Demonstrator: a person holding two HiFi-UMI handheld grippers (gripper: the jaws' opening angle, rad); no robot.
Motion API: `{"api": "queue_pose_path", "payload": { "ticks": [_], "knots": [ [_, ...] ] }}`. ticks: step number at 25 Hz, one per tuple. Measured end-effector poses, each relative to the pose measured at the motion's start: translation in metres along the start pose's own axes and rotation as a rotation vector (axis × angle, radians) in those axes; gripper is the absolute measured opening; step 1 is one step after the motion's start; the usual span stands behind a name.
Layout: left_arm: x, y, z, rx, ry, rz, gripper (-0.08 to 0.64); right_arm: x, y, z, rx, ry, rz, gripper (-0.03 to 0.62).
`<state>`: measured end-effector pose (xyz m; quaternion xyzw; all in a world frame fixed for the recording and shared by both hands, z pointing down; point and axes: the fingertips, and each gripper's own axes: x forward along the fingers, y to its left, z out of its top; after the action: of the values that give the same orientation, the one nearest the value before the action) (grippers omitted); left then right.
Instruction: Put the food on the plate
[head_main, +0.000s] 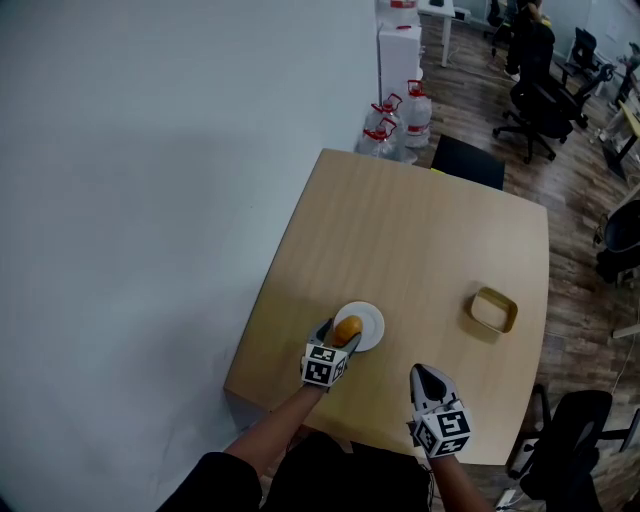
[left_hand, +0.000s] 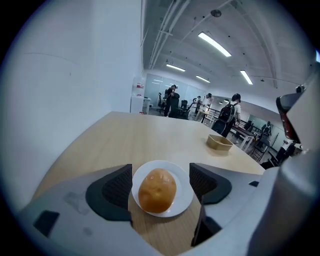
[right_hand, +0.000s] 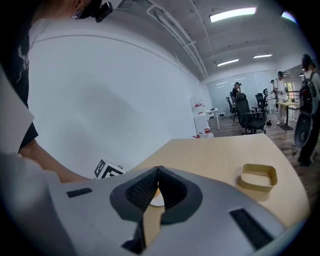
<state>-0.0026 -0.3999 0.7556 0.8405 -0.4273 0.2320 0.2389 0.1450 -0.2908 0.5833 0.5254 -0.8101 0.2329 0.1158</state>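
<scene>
A golden-brown bread roll lies on a small white plate near the table's front left edge. My left gripper is open, its jaws standing on either side of the roll without touching it. My right gripper is shut with nothing in it, over the table's front edge to the right of the plate. In the right gripper view a sliver of the plate shows behind the jaws.
A shallow tan tray sits at the right of the wooden table. A wall runs along the left. Water jugs and a black chair stand beyond the far edge; office chairs and people are further back.
</scene>
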Motion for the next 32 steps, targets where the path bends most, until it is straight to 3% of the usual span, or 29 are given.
{"api": "queue_pose_path", "payload": {
  "ticks": [7, 17, 22, 26, 27, 29, 32],
  "knots": [
    [-0.074, -0.02, 0.017, -0.022, -0.111, -0.023, 0.33, -0.024, 0.04, -0.002, 0.005, -0.045, 0.001, 0.06],
    [-0.233, -0.064, 0.039, -0.032, -0.342, -0.052, 0.33, -0.086, 0.114, -0.012, -0.04, -0.12, -0.016, 0.06],
    [-0.311, -0.095, 0.025, -0.026, -0.412, -0.09, 0.328, -0.129, 0.15, -0.021, -0.077, -0.167, -0.076, 0.06],
    [-0.366, -0.122, -0.003, -0.08, -0.442, -0.116, 0.326, -0.173, 0.187, -0.033, -0.112, -0.186, -0.097, 0.06],
    [-0.379, -0.126, -0.011, -0.098, -0.459, -0.113, 0.306, -0.181, 0.196, -0.038, -0.113, -0.186, -0.094, 0.06],
    [-0.403, -0.132, -0.025, -0.116, -0.517, -0.094, 0.138, -0.195, 0.21, -0.051, -0.109, -0.186, -0.088, 0.06],
    [-0.431, -0.141, -0.045, -0.127, -0.566, -0.07, 0.093, -0.209, 0.227, -0.073, -0.111, -0.172, -0.074, 0.06]
  ]
}}
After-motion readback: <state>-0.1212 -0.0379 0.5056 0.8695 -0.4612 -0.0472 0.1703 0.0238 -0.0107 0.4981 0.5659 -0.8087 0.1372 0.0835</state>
